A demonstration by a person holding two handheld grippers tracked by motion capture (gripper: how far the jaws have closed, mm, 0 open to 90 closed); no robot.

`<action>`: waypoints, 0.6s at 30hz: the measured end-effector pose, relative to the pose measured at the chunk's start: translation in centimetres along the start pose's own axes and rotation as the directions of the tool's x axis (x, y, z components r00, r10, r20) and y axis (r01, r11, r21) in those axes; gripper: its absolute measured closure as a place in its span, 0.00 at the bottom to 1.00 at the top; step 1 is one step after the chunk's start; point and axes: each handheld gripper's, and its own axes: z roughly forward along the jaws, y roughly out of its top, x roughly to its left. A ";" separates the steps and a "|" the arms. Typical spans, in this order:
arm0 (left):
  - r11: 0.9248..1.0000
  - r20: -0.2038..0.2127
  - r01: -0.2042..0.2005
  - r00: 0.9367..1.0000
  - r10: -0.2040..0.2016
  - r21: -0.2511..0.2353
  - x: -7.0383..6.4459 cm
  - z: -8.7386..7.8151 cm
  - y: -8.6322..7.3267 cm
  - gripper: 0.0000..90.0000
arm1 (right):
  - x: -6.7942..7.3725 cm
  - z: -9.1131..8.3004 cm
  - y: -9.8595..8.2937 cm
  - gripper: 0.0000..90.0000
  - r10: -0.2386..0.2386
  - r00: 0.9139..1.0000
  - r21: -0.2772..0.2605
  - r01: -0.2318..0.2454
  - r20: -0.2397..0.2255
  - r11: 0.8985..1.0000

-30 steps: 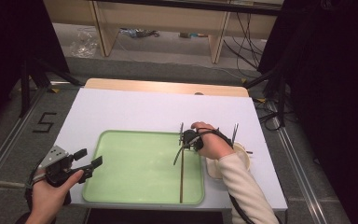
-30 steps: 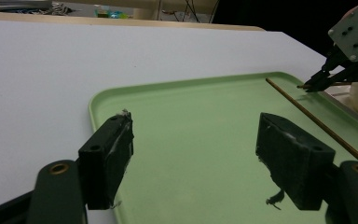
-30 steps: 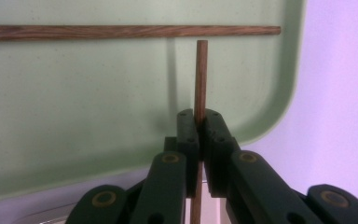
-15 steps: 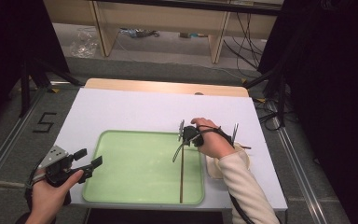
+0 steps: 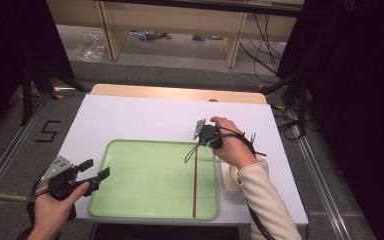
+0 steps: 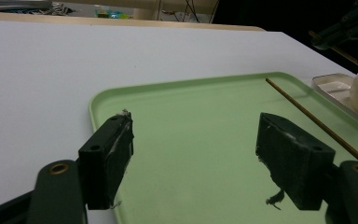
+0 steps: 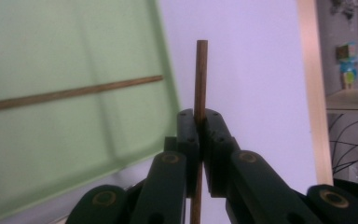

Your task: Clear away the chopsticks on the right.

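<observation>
Right gripper (image 7: 200, 140) fingers clamped on a thin wooden stick (image 7: 199, 79), centre frame, over the white worktop (image 5: 145, 117) beside the green tray (image 5: 145, 175).
Stick looks light, stiff, snappable: grip mid-length, gently. Second stick (image 5: 195, 182) lies in tray, right side. Left gripper (image 6: 196, 156) fingers apart, empty, lower left.

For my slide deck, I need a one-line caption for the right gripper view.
Right claw shut on a thin wooden stick, with a second stick lying on the green tray.
</observation>
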 end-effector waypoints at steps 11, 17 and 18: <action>1.000 0.000 0.001 1.000 -0.001 -0.001 0.0 0.0 0.0 0.30 | -0.8 -1.6 -0.3 0.97 0.124 0.991 -0.123 -0.117 0.052 0.986; 1.000 0.001 0.000 1.000 0.000 -0.001 0.0 0.0 0.0 0.30 | -1.4 -2.8 -0.4 0.97 0.158 0.983 -0.195 -0.137 0.094 0.971; 1.000 0.000 0.000 1.000 0.000 -0.001 0.0 0.0 0.0 0.30 | -1.3 -3.0 -0.4 0.97 0.180 0.980 -0.207 -0.160 0.082 0.965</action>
